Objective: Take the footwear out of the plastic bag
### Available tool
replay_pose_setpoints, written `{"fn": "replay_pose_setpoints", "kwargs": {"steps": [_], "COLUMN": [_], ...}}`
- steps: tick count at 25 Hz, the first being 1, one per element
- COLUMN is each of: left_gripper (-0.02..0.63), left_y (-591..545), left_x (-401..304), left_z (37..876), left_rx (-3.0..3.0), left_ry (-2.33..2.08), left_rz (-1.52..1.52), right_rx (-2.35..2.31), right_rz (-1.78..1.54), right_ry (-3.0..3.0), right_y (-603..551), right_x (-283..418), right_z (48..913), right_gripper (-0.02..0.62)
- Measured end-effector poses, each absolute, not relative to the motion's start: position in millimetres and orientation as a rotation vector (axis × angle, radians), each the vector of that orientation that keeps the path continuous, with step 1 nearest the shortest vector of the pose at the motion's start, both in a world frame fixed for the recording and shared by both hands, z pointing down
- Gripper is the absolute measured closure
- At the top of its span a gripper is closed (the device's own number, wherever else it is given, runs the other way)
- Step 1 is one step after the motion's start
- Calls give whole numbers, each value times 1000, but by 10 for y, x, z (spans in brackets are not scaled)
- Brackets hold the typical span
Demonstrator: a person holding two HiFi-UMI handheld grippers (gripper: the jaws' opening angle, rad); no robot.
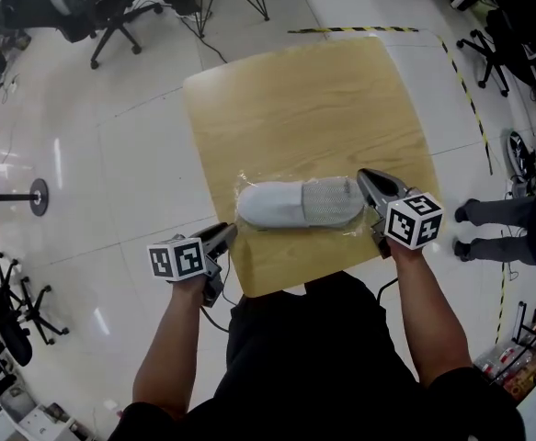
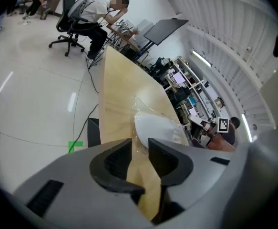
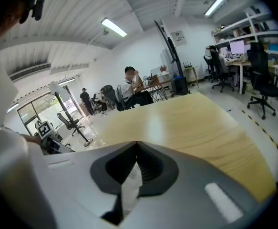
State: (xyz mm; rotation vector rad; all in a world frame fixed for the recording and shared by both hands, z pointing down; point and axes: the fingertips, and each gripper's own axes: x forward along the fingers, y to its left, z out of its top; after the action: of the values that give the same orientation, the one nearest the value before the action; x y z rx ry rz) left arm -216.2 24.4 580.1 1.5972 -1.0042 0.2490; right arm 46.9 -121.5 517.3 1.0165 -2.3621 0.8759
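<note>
torso and forearms (image 1: 323,356): closest to the head camera, in black, cut off by the lower edge of the frame.
left hand-held gripper (image 1: 227,231): at the left edge of the counter near its front corner, just beside the left end of the bag; spread at the jaws, pads pressing on nothing, with wood and crinkled film in view through the gap.
right hand-held gripper (image 1: 364,175): at the right end of the bag, over the near right part of the counter; pressed together at the tips.
hard to tell: film caught in those closed tips or not; a pale woven strip in the slot behind them in the right gripper view, too blurred to name.
plastic bag (image 1: 247,186): clear, crinkled, almost lost against the wood; readable only by glints and creases round the footwear; mouth not made out.
slipper (image 1: 300,203): inside the bag, flat on the near part of the counter, lengthwise from left to right between the two tools; pale grey, rounded at both ends; smooth and lighter on the left half, darker with a fine mesh grain on the right half; only a white rounded end in the left gripper view.
counter (image 1: 304,108): light wood, squarish with rounded corners; near edge hidden by the torso.
floor (image 1: 111,154): pale and glossy, with yellow-and-black tape (image 1: 355,29) past the far edge of the counter.
far room: office chair (image 1: 111,26) at upper left; a standing person's legs (image 1: 502,217) cut off at the right edge; shelves and desks too small to read.
</note>
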Motion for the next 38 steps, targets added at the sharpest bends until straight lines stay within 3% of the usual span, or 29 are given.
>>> {"fn": "replay_pose_setpoints", "kwargs": {"steps": [4,10,12,20,23,28,32,33,35,38], "left_gripper": [462,472,469,492,499,505,505,505,505,502], "left_y": [224,-256,-474,-600,-603,-587,-547,-542,-538,-454], "left_x": [-2327,-2031,-1830,-1162,-1157,-1091,-1021,-990,-879,-606], "left_z": [5647,5542,5599,5959,5984,5996,5931,5857,5649,5502], "left_rx": [1713,2073,2152,2226,2205,2186,2200,2225,2295,2373], "left_ry": [-1059,-998,-961,-739,-792,-822,-792,-783,-754,-650], "left_rz": [478,903,993,1280,1241,1176,1188,1181,1130,1109], "right_rx": [1142,1192,1173,823,791,796,840,861,871,857], "right_rz": [851,867,802,519,493,672,724,752,938,1395], "right_ry": [-2283,-2136,-2080,-2009,-2011,-2119,-2094,-2104,-2207,-2359], "right_y": [-1096,-692,-551,-127,42,215,177,152,87,-63], "right_x": [977,1311,1331,1023,1158,1307,1496,1504,1367,1102], "right_z": [5155,5376,5475,6038,6114,6126,6009,5926,5688,5405], "right_gripper": [593,580,548,525,524,587,586,570,444,395]}}
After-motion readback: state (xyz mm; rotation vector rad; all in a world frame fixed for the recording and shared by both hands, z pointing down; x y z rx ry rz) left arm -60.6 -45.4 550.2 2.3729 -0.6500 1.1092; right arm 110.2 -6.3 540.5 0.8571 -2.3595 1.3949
